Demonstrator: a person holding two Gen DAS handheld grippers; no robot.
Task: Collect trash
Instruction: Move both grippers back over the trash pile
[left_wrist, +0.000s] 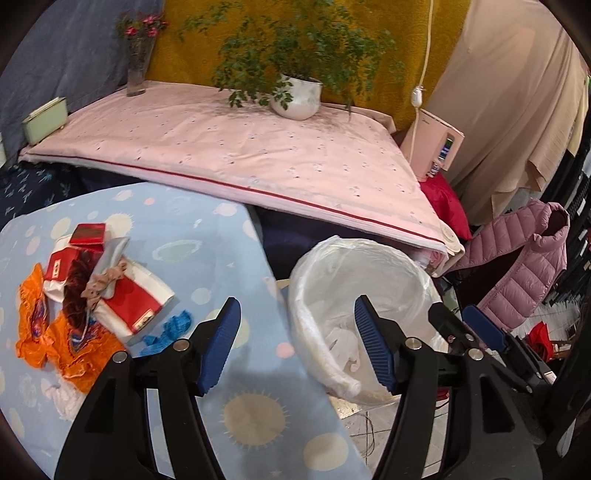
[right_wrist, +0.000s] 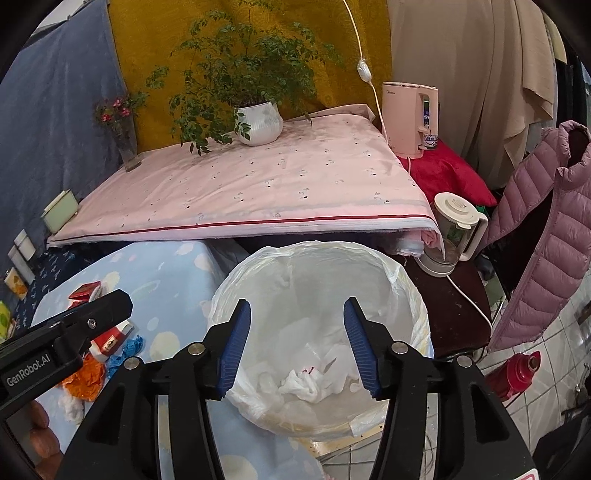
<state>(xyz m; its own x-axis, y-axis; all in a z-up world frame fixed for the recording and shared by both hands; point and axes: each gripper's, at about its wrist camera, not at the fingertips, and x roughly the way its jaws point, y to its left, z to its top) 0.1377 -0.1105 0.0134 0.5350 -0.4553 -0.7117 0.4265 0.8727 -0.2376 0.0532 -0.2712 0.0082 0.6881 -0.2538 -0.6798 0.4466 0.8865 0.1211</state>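
A bin lined with a white plastic bag (left_wrist: 369, 245) (right_wrist: 321, 247) stands beside a table under a light-blue cloth (left_wrist: 177, 236). Crumpled white tissue (right_wrist: 306, 384) lies at the bottom of the bin. On the cloth sits a trash pile: an orange wrapper (left_wrist: 66, 339), red-and-white cartons (left_wrist: 129, 299), a silver wrapper and a blue crumpled scrap (left_wrist: 170, 328). My left gripper (left_wrist: 295, 310) is open and empty, hovering over the table edge and the bin's left rim. My right gripper (right_wrist: 297, 306) is open and empty above the bin's mouth.
Behind is a pink padded surface (left_wrist: 240, 147) with a potted plant (left_wrist: 295, 96), a flower vase (left_wrist: 136, 66) and a green box (left_wrist: 44, 120). A pink water heater (right_wrist: 410, 114), a blender (right_wrist: 452, 229), a pink down jacket (right_wrist: 546, 229) and a red flask (right_wrist: 513, 373) crowd the right.
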